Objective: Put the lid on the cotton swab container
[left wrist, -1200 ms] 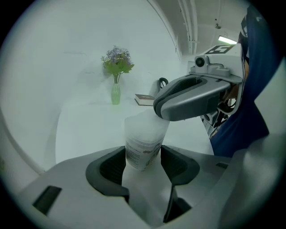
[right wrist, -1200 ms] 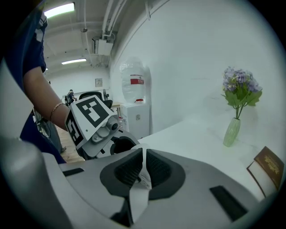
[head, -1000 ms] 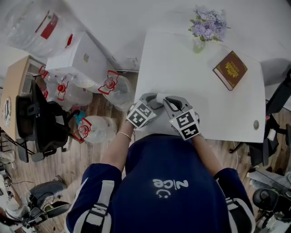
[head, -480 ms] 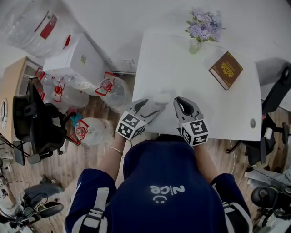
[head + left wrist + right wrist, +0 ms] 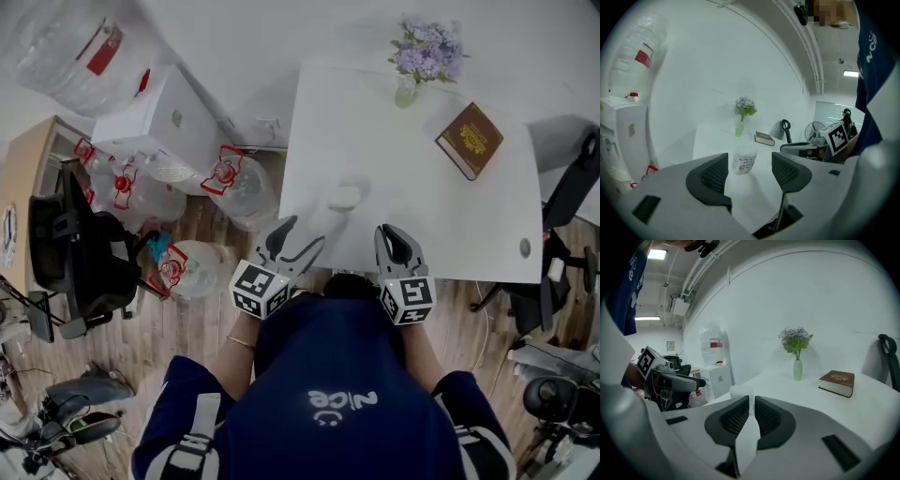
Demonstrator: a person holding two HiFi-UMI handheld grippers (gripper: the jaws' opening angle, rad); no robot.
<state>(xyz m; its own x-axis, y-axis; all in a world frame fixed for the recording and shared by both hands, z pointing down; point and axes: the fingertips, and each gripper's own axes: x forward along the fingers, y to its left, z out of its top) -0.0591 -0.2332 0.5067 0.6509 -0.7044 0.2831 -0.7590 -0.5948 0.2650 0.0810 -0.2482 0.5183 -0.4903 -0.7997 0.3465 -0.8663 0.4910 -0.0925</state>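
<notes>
By the white table (image 5: 403,187), left gripper (image 5: 305,232) points forward, fingers just opened, empty; right gripper (image 5: 392,229) fingers together.

Table (image 5: 412,187): plain white. Book (image 5: 469,141): brown cover, gold ornament. Flowers (image 5: 427,47): lilac; vase (image 5: 405,92): pale green. Cotton swab container (image 5: 343,198): translucent white, printed label. Left gripper (image 5: 304,232), right gripper (image 5: 394,232): grey, black pads, black-and-white square markers. Shirt (image 5: 328,375): navy, white print. Floor (image 5: 187,328): brown wood grain.

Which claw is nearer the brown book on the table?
Right. The right claw hangs on the same side as the book; the left claw is farther, past the cotton swab container.
</notes>
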